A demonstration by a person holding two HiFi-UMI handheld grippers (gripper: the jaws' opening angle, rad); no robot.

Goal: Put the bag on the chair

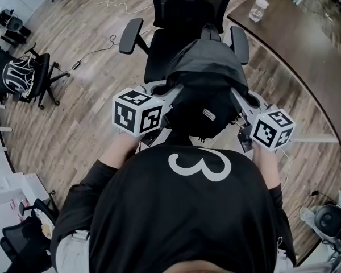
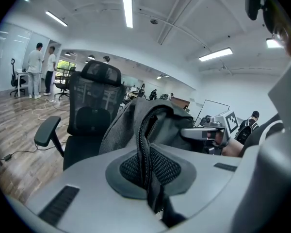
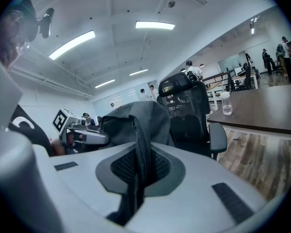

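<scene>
Left gripper [image 2: 148, 171] and right gripper [image 3: 136, 171] are each pinched shut on a zippered edge of the load between them. Just ahead stands a black mesh-backed office chair [image 1: 182, 16]. The dark grey fabric backpack [image 1: 207, 90] hangs over its seat, held from both sides.

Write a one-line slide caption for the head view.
Left tongs and right tongs, each shut on the grey bag, hold it at the black office chair.
</scene>
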